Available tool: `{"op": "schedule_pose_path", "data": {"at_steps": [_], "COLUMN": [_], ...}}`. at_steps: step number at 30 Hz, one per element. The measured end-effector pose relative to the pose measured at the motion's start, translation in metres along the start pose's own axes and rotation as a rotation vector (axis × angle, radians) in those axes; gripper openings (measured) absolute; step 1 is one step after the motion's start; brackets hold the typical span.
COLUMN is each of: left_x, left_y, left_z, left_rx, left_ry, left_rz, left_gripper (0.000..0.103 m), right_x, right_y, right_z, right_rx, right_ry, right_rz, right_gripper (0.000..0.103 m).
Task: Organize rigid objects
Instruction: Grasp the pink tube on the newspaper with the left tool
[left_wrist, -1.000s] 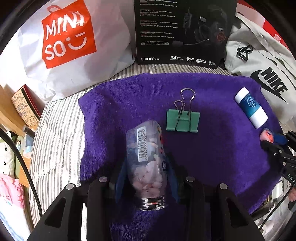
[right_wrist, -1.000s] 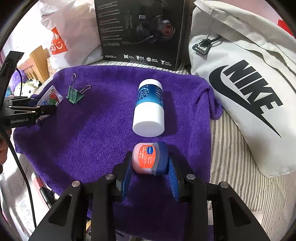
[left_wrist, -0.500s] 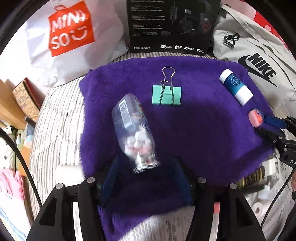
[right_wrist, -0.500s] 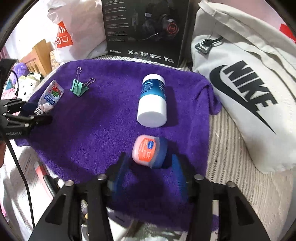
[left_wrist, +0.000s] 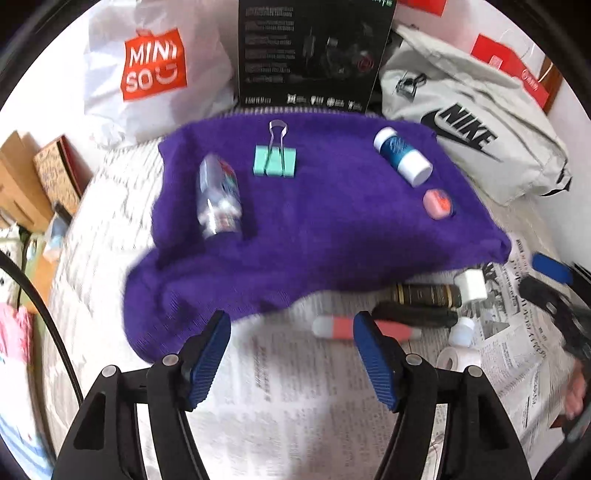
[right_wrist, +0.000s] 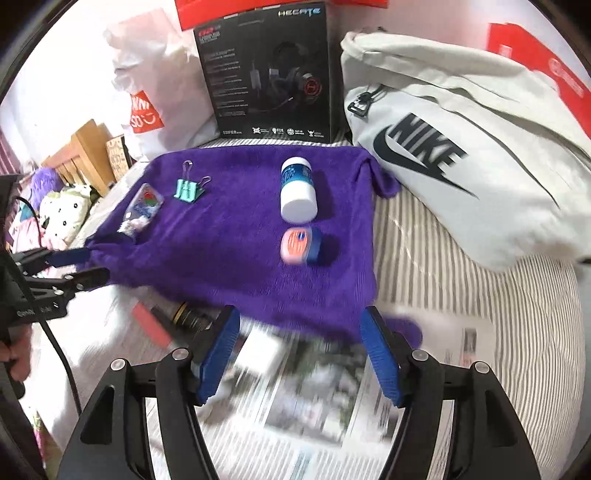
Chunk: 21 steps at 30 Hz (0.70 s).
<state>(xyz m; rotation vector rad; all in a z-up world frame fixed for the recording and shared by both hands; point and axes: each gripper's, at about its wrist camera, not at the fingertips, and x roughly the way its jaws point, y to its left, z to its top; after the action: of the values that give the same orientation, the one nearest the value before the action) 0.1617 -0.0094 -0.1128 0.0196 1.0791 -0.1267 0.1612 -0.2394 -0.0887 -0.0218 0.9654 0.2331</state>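
A purple towel (left_wrist: 317, 229) (right_wrist: 236, 243) carries a clear candy bottle (left_wrist: 218, 195) (right_wrist: 142, 208) at its left, a green binder clip (left_wrist: 275, 160) (right_wrist: 188, 190), a blue-and-white jar (left_wrist: 402, 157) (right_wrist: 297, 188) and a small pink-lidded tin (left_wrist: 437, 204) (right_wrist: 299, 245) at its right. My left gripper (left_wrist: 291, 343) is open and empty, near the towel's front edge. My right gripper (right_wrist: 299, 347) is open and empty, short of the tin.
Newspaper (left_wrist: 295, 398) lies in front of the towel with a dark tube (left_wrist: 424, 295), a pink-and-white tube (left_wrist: 347, 328) and small white items (left_wrist: 471, 286). A Miniso bag (left_wrist: 155, 66), a black headset box (right_wrist: 266, 74) and a Nike bag (right_wrist: 461, 147) stand behind.
Both grippers opened, let go of the candy bottle and the pink tin onto the towel, and pulled back toward the newspaper.
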Motion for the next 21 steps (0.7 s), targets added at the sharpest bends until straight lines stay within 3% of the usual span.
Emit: {"op": "schedule_pose_path", "data": {"at_steps": [11,13,17,21], "left_x": [0.033,0.035,0.036,0.025], "left_y": [-0.018,-0.026,-0.043,-0.037], "left_z": [0.002,0.002,-0.008,-0.025], "left_rx": [-0.135,-0.120,0.006,0.036], "left_ry": [0.074,0.081,0.095,0.094], "left_rz": [-0.002,0.005,0.097,0.107], "left_gripper": [0.068,0.068,0.069,0.069], "right_x": [-0.035,-0.032,-0.026,-0.028], "right_y": [0.009,0.007,0.005,0.003], "right_z": [-0.069,-0.075,-0.087,-0.093], "right_rx": [0.027,0.049,0.078,0.089], "right_ry": [0.006,0.015,0.037,0.034], "right_rz": [0.047,0.072,0.109,0.121], "right_gripper": [0.069,0.069,0.069,0.069]}}
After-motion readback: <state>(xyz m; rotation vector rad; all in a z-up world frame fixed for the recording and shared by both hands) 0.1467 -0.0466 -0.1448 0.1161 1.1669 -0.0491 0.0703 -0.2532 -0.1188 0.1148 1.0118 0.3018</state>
